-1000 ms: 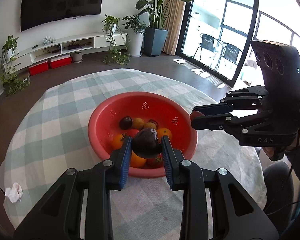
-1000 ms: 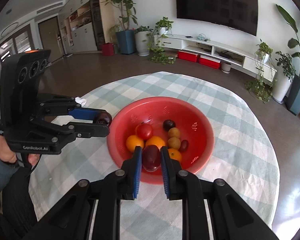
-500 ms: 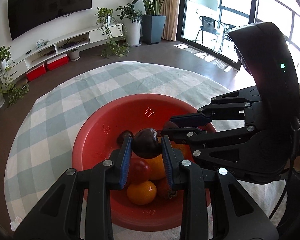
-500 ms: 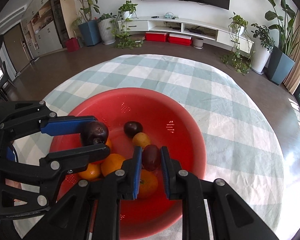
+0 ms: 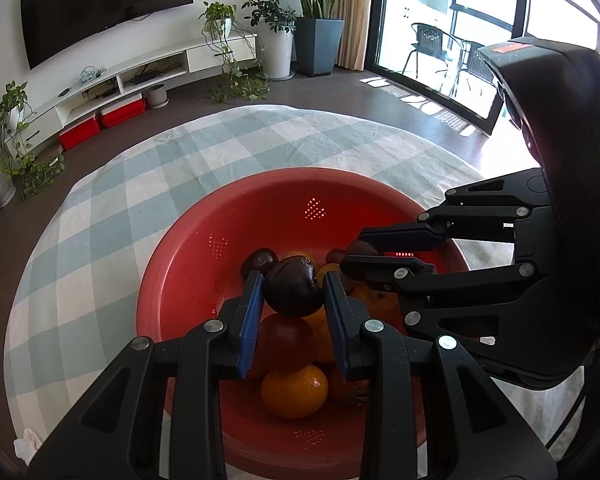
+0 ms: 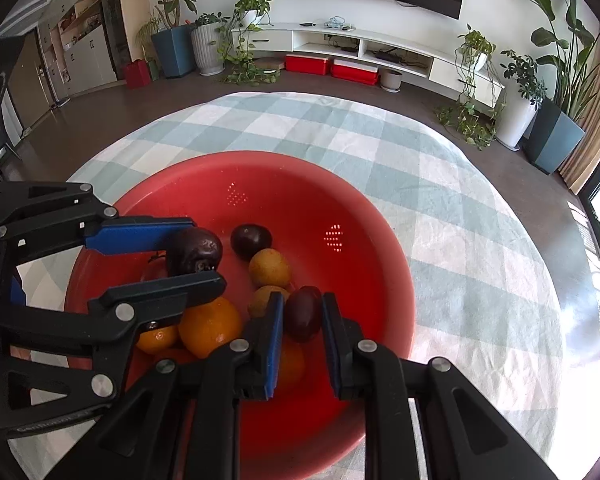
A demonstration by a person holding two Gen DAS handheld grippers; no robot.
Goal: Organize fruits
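A red basin (image 5: 180, 264) (image 6: 380, 216) on the checked table holds oranges (image 5: 294, 390), a red tomato (image 5: 286, 340), a dark plum (image 6: 251, 240) and yellow-brown fruits (image 6: 269, 268). My left gripper (image 5: 294, 284) (image 6: 204, 252) hangs low over the pile with a large dark plum (image 5: 294, 288) between its blue pads. Its jaws are starting to open, though the pads still touch the fruit. My right gripper (image 6: 302, 312) (image 5: 354, 256) is shut on a small dark red fruit (image 6: 303, 314), close beside the left one inside the basin.
The round table's checked cloth (image 6: 440, 200) spreads around the basin. A crumpled tissue (image 5: 26, 444) lies near its front left edge. Beyond the table are dark floor, a TV cabinet and potted plants.
Both grippers came in from the basin's sides and sank over the fruit pile, each still carrying its fruit. They now sit close together; over the last half second they hardly moved.
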